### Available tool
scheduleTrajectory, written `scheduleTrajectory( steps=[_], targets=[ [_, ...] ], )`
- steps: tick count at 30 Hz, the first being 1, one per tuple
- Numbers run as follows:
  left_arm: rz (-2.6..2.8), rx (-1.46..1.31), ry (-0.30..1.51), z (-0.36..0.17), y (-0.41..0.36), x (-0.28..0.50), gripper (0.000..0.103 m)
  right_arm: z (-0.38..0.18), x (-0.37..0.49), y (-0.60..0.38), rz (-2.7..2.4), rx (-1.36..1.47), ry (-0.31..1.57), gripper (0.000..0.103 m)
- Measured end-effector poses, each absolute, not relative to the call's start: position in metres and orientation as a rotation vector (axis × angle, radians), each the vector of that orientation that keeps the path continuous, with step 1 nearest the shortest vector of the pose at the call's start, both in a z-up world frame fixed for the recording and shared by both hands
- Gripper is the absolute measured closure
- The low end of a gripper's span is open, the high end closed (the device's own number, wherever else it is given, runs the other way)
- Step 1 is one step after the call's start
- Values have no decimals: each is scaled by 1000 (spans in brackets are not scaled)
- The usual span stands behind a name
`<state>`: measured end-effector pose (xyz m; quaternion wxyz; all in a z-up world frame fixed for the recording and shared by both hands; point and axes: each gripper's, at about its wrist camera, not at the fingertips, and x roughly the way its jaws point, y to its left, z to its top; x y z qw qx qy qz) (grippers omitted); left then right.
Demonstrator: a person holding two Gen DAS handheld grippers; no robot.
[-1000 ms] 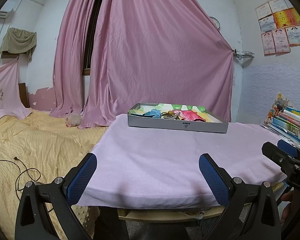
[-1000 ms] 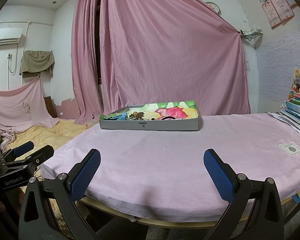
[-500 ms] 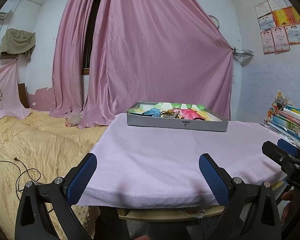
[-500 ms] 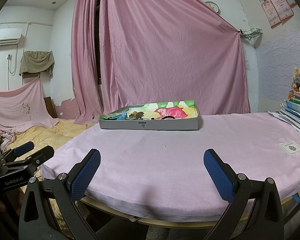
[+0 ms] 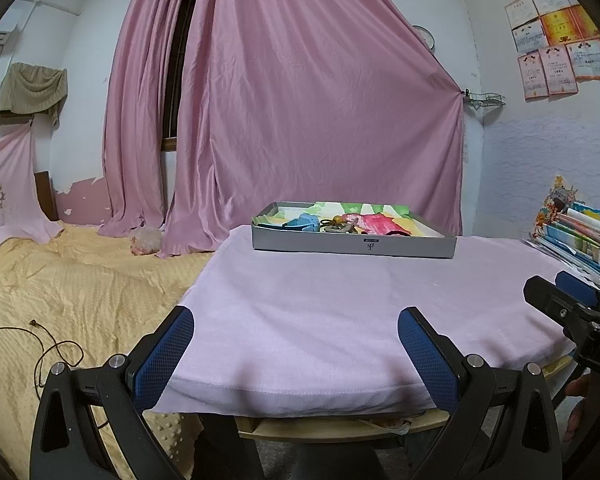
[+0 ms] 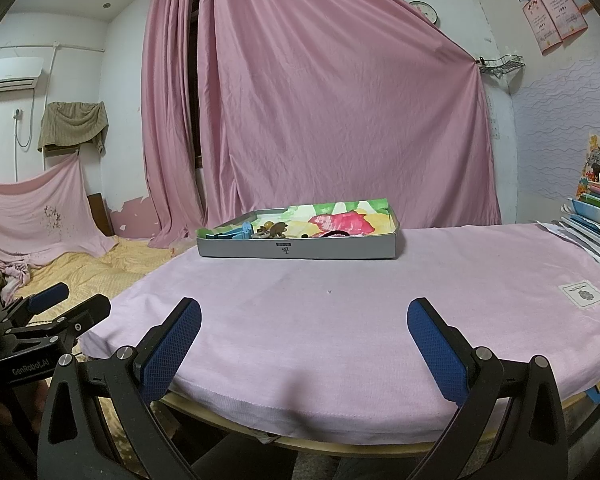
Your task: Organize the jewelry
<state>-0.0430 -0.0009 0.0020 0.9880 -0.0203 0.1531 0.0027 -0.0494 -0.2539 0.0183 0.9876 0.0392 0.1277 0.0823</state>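
Left gripper (image 5: 296, 346): jaws spread wide, blue pads (image 5: 165, 354) facing inward, nothing between them, held level. Right gripper (image 6: 304, 340): jaws likewise spread wide and empty, level, alongside the left at like height. A hand (image 5: 580, 408) gripped the right gripper's handle, partly seen.

Matt pink cloth (image 5: 340, 312) covers the table; the grey tray (image 5: 352, 245) looks like smooth cardboard.
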Motion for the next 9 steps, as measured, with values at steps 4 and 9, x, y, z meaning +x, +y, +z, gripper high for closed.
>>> scheduleTrajectory(
  steps=[4,9],
  targets=[
    [5,-41,310,3,-2,-42,1,18,-50,-254,165,80,257,2],
    [5,-39,313,3,-2,-41,1,16,-49,-254,164,82,262,2]
  ],
)
